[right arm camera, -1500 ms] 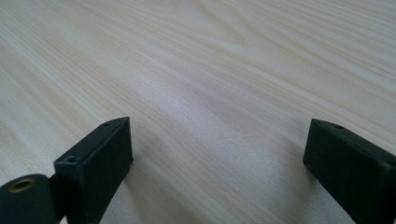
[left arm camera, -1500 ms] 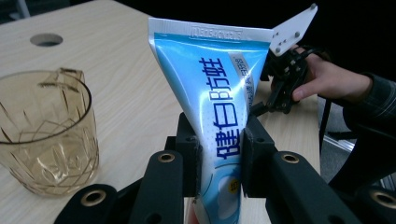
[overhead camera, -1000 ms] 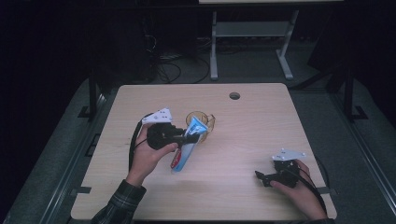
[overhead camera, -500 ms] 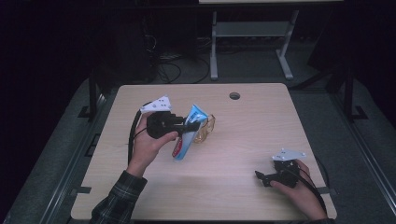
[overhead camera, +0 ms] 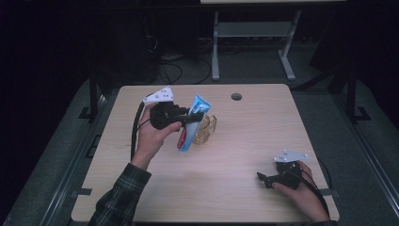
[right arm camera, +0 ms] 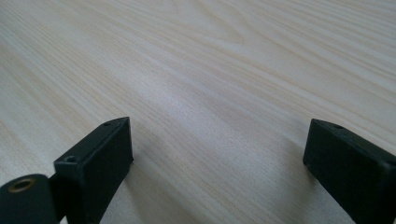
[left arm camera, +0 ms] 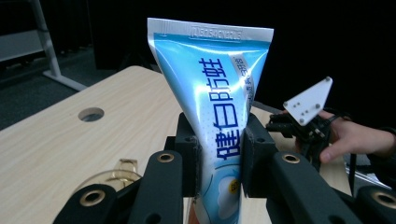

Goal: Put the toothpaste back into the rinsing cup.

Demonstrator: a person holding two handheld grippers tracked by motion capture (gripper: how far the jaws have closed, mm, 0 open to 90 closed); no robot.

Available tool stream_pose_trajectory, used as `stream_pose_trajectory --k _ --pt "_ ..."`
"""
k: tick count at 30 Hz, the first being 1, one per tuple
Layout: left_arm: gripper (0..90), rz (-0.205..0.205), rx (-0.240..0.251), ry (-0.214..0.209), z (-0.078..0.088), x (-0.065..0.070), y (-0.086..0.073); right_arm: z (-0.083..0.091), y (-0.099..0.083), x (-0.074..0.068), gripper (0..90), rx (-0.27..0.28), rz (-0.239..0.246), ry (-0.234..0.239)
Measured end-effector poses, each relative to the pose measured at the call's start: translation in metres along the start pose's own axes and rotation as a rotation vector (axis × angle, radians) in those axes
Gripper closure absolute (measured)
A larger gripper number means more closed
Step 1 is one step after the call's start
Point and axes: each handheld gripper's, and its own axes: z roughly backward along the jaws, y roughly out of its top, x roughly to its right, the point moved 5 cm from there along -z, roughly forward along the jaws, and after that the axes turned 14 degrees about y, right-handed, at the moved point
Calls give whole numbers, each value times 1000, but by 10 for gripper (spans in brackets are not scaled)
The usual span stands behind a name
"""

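The left hand-held gripper (overhead camera: 190, 117) pinches a blue toothpaste tube (left arm camera: 219, 116) across its flat middle, crimped end up, above the centre of the worktop (overhead camera: 244, 141) and just over an amber glass cup (overhead camera: 206, 129). We judge the tube light, soft and slick: it will dent under the pads, so the flat faces near the middle, where the jaws sit, are the safest hold; the glass below looks fragile. The right hand-held gripper (overhead camera: 270, 179) rests spread and empty near the worktop's near right corner. Against half a second ago, we see the tube carried a little farther from the near edge and standing more upright; the right hand has not moved.
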Motion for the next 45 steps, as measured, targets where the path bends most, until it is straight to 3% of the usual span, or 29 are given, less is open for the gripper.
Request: stream_pose_trajectory --k 18,45 --pt "720 18 36 26 -21 -26 17 0 0 0 72 0 0 0" --pt "718 1 56 30 -55 -38 45 0 0 0 72 -1 0 2"
